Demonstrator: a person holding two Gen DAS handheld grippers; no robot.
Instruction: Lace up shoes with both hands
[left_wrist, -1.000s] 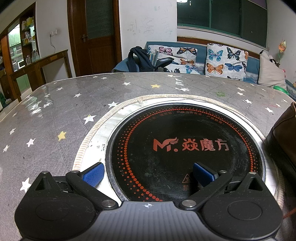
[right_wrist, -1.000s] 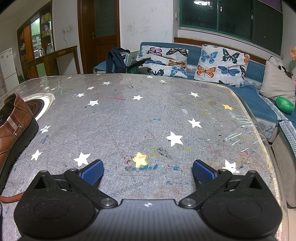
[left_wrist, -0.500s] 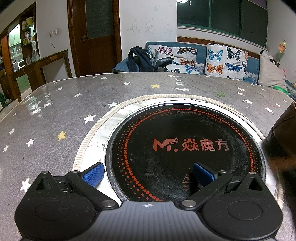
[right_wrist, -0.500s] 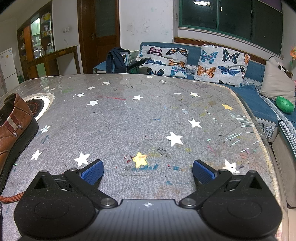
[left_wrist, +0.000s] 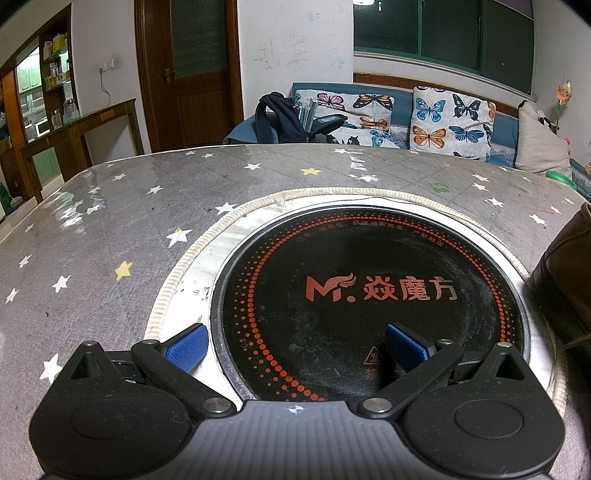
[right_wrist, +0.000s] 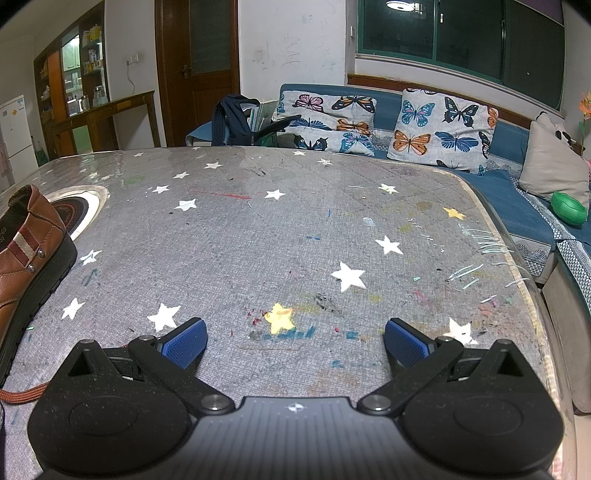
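Your left tongs (left_wrist: 295, 343) sit low over the desk (left_wrist: 110, 229) with their blue pads spread wide apart and nothing between them. Under them is the round black cooktop (left_wrist: 369, 295) sunk into the desk, ringed by a pale braided border and printed with an orange logo. One pad hangs over the metal rim at the cooktop's edge, the other over the black glass.

Your right tongs (right_wrist: 295, 343) are likewise spread wide and empty, hovering over the grey, star-printed desk cover, just in front of a yellow star (right_wrist: 280, 317) smeared with paint marks.

The brown leather shoe (right_wrist: 26, 258) stands upright on the desk between your two tongs: in the right wrist view it is at the far left edge, showing a striped tab, two rivets and a dark sole; in the left wrist view only a brown sliver shows at the right edge, beside the cooktop. Its brown lace (right_wrist: 22, 393) lies loose on the desk by the sole, near the left side of your right tongs, untouched by either pair.

Behind the desk is a blue sofa (right_wrist: 509, 206) with butterfly cushions.
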